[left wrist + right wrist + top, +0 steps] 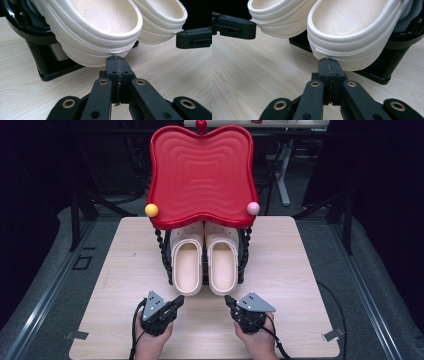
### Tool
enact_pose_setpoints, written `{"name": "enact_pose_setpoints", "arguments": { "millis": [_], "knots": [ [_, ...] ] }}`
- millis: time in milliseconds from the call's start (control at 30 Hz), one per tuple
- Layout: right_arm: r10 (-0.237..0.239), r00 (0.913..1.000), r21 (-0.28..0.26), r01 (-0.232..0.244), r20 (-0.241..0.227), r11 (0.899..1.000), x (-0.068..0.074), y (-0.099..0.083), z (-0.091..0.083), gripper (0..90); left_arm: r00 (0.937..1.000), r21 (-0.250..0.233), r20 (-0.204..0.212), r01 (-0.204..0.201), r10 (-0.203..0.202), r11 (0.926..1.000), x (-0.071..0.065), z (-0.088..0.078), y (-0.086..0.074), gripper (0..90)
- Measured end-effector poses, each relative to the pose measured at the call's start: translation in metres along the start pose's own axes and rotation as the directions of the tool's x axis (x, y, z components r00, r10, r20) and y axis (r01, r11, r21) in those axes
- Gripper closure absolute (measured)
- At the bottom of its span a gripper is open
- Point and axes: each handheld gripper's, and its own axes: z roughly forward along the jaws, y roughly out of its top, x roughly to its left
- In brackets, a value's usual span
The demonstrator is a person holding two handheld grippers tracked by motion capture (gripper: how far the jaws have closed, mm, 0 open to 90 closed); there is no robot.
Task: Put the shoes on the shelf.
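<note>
A pair of cream clogs sits heel-out on the lower shelf of a black rack (167,265) topped by a red tray (200,175), on a pale wooden table (300,270). The left clog (187,265) and right clog (223,265) lie side by side, touching, heels overhanging the shelf edge toward the person. The left gripper (179,301) and right gripper (229,300), one in each hand, are both fully closed and hold nothing; in each gripper view the jaws meet flush just short of a heel rim. The work in hand looks like drawing the clogs off the shelf. To do it well, each gripper would need to open first, take the thick heel rim squarely between its jaws, then pull level so neither clog drags its neighbour or tips the rack. No brand, label or writing can be read on the clogs, rack or tray
</note>
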Motion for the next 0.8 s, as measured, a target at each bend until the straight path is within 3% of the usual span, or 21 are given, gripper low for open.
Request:
{"name": "enact_pose_setpoints", "arguments": {
  "millis": [233, 500, 633, 800],
  "knots": [
    [0.002, 1.0, 0.004, -0.002, 0.0, 1.0, 0.0, 0.004, -0.001, 90.0, 0.9997, 0.001, -0.023, 0.003, -0.003, 1.0, 0.002, -0.002, 0.004, 89.8],
    [-0.02, 0.9996, 0.003, 0.02, 0.021, 1.0, -0.002, 0.008, -0.003, 90.0, 0.9984, -0.01, -0.056, 0.006, -0.006, 0.9999, 0.017, -0.007, 0.013, 89.8],
    [-0.007, 0.9995, 0.0, 0.007, 0.03, 1.0, -0.007, 0.012, -0.001, 90.0, 0.9981, -0.008, -0.059, 0.015, -0.015, 0.9999, 0.023, -0.006, 0.018, 89.8],
    [0.008, 0.9994, -0.001, -0.008, 0.035, 1.0, -0.012, 0.016, 0.004, 90.0, 0.9978, 0.004, -0.065, -0.014, 0.015, 0.9999, 0.027, -0.001, 0.025, 89.8]
  ]
}}
